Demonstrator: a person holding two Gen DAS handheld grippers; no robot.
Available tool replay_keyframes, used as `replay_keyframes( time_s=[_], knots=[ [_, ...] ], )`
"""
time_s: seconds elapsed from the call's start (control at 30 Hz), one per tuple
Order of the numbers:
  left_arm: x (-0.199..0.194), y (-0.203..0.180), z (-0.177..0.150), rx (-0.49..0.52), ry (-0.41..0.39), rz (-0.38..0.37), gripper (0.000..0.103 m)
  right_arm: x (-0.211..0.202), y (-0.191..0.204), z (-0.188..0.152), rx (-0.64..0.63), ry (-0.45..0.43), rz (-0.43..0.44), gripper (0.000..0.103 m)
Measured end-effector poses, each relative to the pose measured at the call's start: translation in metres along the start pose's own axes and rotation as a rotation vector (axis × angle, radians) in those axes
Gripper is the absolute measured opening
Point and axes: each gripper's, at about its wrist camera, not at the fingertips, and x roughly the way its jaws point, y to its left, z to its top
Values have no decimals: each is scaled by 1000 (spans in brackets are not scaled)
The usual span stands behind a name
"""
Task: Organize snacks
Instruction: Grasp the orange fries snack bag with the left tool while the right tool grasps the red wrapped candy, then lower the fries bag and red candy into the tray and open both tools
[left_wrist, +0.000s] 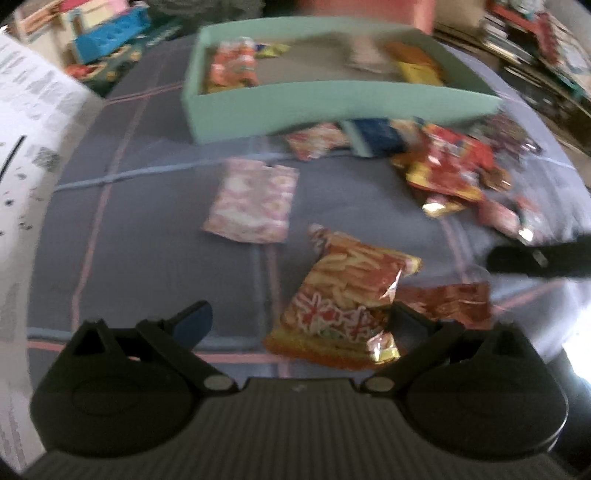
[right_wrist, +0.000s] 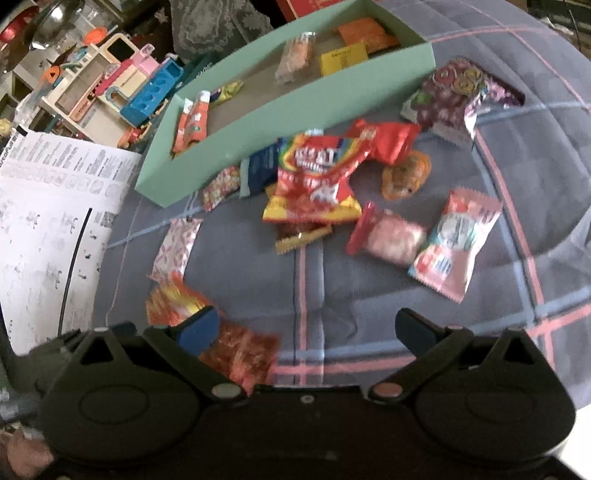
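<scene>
Snacks all over the blue plaid cloth (right_wrist: 369, 295), with the chip packet (left_wrist: 343, 295) lying flat in front of the left gripper (left_wrist: 295, 325), whose jaws are spread wide, the right finger just over the packet's lower corner and nothing held. The right gripper (right_wrist: 306, 328) hangs wide open and empty too above bare cloth, an orange packet (right_wrist: 240, 354) under its left finger and a red-and-yellow bag (right_wrist: 314, 177) topping the heap ahead. Beyond sits the mint-green box (right_wrist: 258, 122), a few packets already inside, and a printed white sheet (right_wrist: 48, 221) lies off to the left.
</scene>
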Motion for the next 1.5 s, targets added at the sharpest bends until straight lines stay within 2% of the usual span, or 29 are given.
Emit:
replay_keyframes(
  time_s=[0.07, 0.17, 0.3, 0.53, 0.57, 0.63, 0.7, 0.77, 0.8, 0.9, 1.03, 1.1, 1.13, 1.17, 1.23, 1.33, 1.5],
  knots=[
    [3, 10, 1, -22, 1, 30, 103, 1, 4, -4, -12, 6, 3, 103],
    [5, 22, 2, -54, 2, 27, 103, 3, 14, -7, -50, 15, 23, 102],
    [7, 29, 1, -68, -4, 19, 103, 7, 27, -11, -93, 25, 24, 89],
    [9, 41, 0, -97, -8, 5, 103, 18, 47, -17, -145, 74, 29, 78],
    [10, 42, 1, -100, -8, 3, 103, 21, 50, -18, -151, 85, 31, 70],
    [10, 44, 2, -106, -9, 1, 103, 25, 55, -20, -172, 72, 25, 66],
    [10, 45, 2, -103, -9, 3, 103, 29, 60, -19, -192, 65, 22, 48],
    [10, 45, 3, -98, -8, 8, 103, 31, 65, -19, -222, 65, 8, 34],
    [10, 44, 4, -95, -8, 10, 103, 31, 69, -21, -257, 61, -5, 31],
    [11, 40, 5, -74, -7, 15, 103, 33, 78, -25, -324, 58, -21, 31],
    [13, 26, 7, -23, -14, 7, 102, 30, 74, -22, -322, 33, -54, 31],
    [13, 19, 7, 5, -23, -3, 93, 27, 67, -19, -295, 16, -69, 31],
    [13, 15, 7, 23, -28, -10, 84, 26, 63, -18, -279, 9, -73, 31],
    [13, 11, 7, 38, -30, -14, 69, 25, 59, -16, -264, 3, -76, 31],
    [14, 3, 6, 64, -27, -12, 55, 24, 50, -14, -239, -8, -76, 31],
    [11, -1, 5, 71, -42, -16, 49, 21, 42, -13, -217, -24, -72, 30],
    [2, 8, 9, 24, -53, -33, 48, 13, 28, -7, -188, -45, -61, 30]
  ],
)
